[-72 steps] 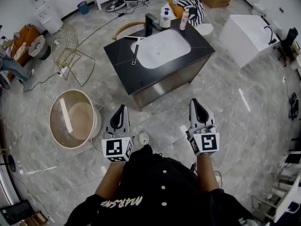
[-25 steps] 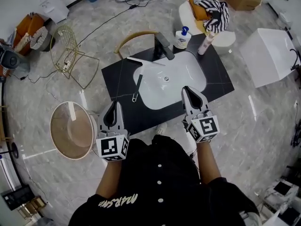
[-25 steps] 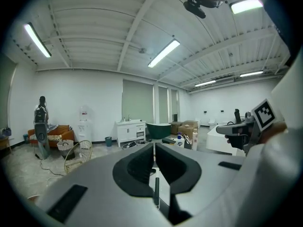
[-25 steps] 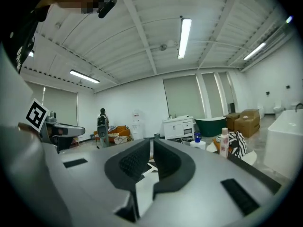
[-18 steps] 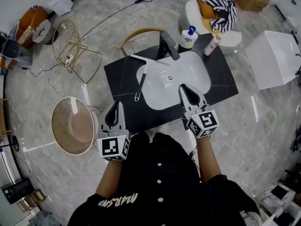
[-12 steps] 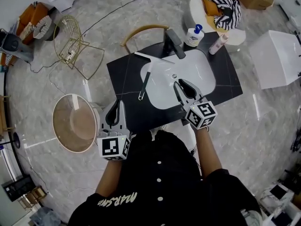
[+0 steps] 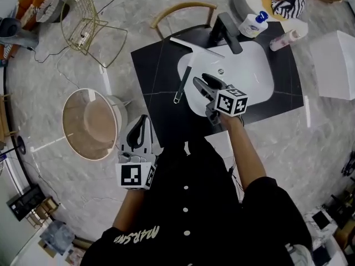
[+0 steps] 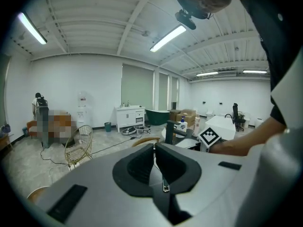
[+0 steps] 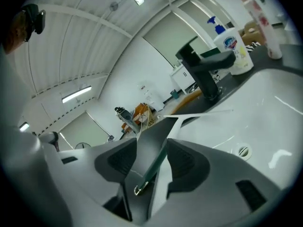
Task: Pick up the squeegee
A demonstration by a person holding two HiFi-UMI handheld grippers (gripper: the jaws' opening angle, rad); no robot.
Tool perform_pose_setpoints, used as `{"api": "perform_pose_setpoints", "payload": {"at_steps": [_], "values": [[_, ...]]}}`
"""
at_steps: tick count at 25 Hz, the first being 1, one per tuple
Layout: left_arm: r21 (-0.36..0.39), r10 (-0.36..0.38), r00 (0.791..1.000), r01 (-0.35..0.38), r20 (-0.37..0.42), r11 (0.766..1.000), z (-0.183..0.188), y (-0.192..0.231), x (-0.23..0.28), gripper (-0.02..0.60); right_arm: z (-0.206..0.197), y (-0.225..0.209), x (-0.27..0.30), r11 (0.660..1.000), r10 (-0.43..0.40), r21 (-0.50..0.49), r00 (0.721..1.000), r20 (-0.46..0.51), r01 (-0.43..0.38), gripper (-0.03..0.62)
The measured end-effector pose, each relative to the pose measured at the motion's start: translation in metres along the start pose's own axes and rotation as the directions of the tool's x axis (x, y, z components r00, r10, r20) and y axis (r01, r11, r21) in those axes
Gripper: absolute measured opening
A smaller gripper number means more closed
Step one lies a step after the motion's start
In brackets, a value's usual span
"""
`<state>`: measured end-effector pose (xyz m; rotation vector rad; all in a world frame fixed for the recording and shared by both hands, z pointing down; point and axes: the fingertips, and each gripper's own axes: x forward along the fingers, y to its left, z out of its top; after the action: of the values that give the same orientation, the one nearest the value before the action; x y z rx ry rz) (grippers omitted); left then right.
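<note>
the right hand-held gripper (image 7: pixel 204 83) is held out over the near left part of a white sink (image 7: pixel 249 73), just above the centre of the head view. its jaws are apart and hold nothing. in the right gripper view the open jaws frame the squeegee (image 9: pixel 156 164). its dark green handle runs up through the gap between them, with a small metal ring at the near end. the pale blade crosses the frame above. the jaws are not closed on it.

in the head view the squeegee lies on the black bench (image 7: pixel 155 76) along the sink's left rim. its blade is at the top, beside a black tap (image 7: pixel 228 27), and its handle points down the frame. the right hand-held gripper's tips are just to the right of the handle. a white pump bottle (image 7: pixel 254 24) and a pink bottle (image 7: pixel 284 39) stand at the bench's upper right.

the left hand-held gripper (image 7: pixel 143 125) sits lower, left of centre, by the bench's lower edge and well apart from the squeegee. its jaws are together and empty. a round beige tub (image 7: pixel 89 126) stands on the floor at the left of the frame.
</note>
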<state>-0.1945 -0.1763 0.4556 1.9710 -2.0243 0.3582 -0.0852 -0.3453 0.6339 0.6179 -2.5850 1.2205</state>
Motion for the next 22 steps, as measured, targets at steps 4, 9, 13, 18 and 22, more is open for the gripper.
{"api": "perform_pose_setpoints", "payload": {"at_steps": [4,9,13,18,22], "values": [[-0.022,0.0,0.999,-0.001,-0.051,1.0,-0.024,0.01,0.006,0.02,-0.022,-0.019,0.033,0.998,-0.051,0.045,0.997,-0.055,0.054,0.179],[-0.045,-0.004,0.995,-0.001,-0.099,0.999,-0.045,0.016,0.02,0.02,-0.035,-0.041,0.065,0.989,-0.052,0.133,0.997,-0.063,0.06,0.184],[-0.061,0.0,0.99,-0.009,-0.142,0.998,-0.061,0.022,0.028,0.02,-0.034,-0.047,0.082,0.966,0.01,0.26,1.0,-0.021,-0.004,0.184],[-0.085,0.012,0.982,-0.029,-0.189,0.996,-0.079,0.027,0.038,0.02,-0.03,-0.051,0.096,0.955,0.038,0.295,0.999,-0.001,-0.036,0.166],[-0.09,-0.003,0.982,-0.015,-0.19,0.996,-0.08,0.025,0.047,0.02,-0.028,-0.045,0.101,0.942,0.085,0.326,0.996,0.014,-0.085,0.126]]}}
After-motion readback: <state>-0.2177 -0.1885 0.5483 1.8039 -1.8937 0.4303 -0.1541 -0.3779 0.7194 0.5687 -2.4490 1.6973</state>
